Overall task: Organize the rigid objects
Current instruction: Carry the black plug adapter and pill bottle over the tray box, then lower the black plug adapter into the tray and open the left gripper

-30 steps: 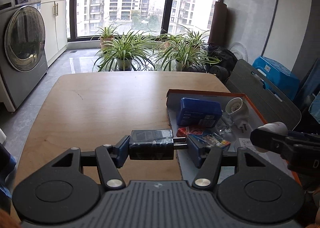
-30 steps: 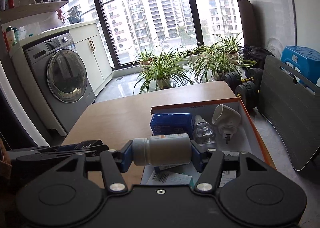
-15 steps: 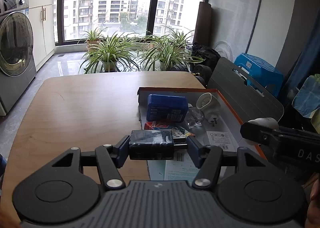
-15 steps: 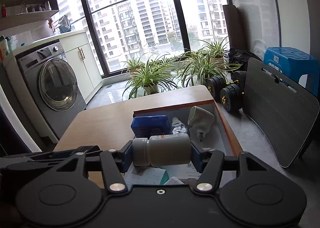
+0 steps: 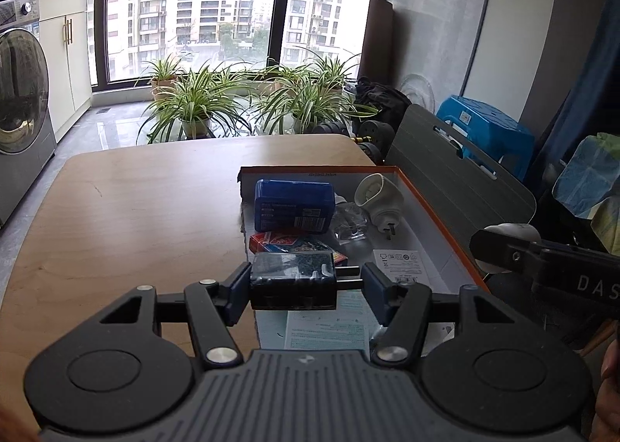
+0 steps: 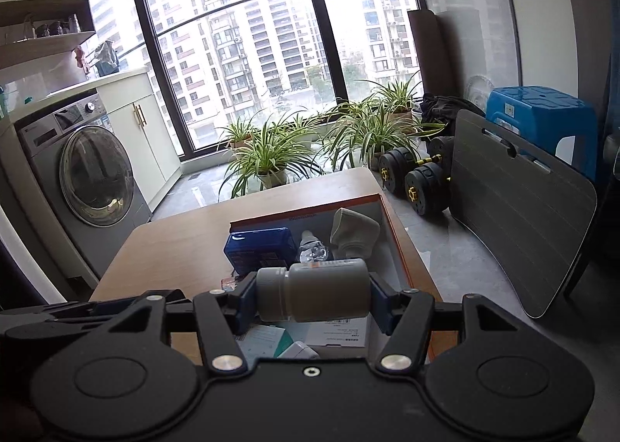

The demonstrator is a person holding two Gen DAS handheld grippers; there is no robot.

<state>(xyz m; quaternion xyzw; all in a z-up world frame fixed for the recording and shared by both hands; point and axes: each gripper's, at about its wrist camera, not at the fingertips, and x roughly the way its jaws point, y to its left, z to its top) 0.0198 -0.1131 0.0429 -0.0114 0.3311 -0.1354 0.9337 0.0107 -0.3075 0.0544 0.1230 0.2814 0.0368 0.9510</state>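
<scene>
Currently my left tool (image 5: pixel 306 281) is clamped on a black charger block (image 5: pixel 292 281), right tool (image 6: pixel 312 296) clamped on a grey pill bottle (image 6: pixel 312 294), both above the near end of the orange-rimmed box (image 5: pixel 434 205) on the counter (image 5: pixel 135 209); blue case (image 5: pixel 292 205) sits farther in.

Home laundry balcony; washing machine (image 6: pixel 93 174)

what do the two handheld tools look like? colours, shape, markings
Both match: the left tool and right tool have black angular linkage arms with silver pivot screws, dark blue finger pads, and round black discs on each side of the body. The left body is ribbed dark grey; the right is smooth black with a centre screw. White letters "DAS" show on the right tool's side in the left wrist view.
</scene>
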